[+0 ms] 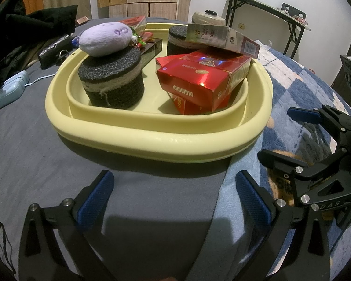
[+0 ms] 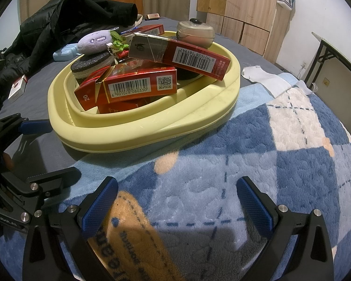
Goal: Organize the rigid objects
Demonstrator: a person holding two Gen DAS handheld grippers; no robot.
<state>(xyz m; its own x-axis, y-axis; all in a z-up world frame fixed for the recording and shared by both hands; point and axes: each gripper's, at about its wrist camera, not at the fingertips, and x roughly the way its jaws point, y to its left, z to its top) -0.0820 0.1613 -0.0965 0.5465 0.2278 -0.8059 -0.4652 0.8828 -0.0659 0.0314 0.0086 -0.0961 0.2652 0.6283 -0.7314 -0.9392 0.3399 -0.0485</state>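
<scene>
A pale yellow basin (image 1: 152, 138) (image 2: 119, 138) sits on the bed. Inside it lie stacked red cigarette boxes (image 1: 203, 79) (image 2: 138, 82), with a silver-and-red carton (image 1: 222, 37) (image 2: 180, 53) on top. A black foam cylinder (image 1: 112, 82) (image 2: 91, 64) carries a purple plush toy (image 1: 105, 38) (image 2: 93, 41); a second black cylinder (image 1: 175, 39) stands behind the boxes. My left gripper (image 1: 173, 187) is open over grey sheet in front of the basin, nothing between its fingers. My right gripper (image 2: 175, 196) is open above the blue checked blanket, to the right of the basin.
A black jacket (image 2: 58, 14) lies at the back left. A light blue case (image 1: 9, 91) and a small cigarette pack (image 2: 17, 89) rest on the grey sheet. A round beige lidded container (image 2: 195, 34) sits behind the basin. A white cloth (image 2: 266, 79) and a folding table (image 1: 264, 7) are on the right.
</scene>
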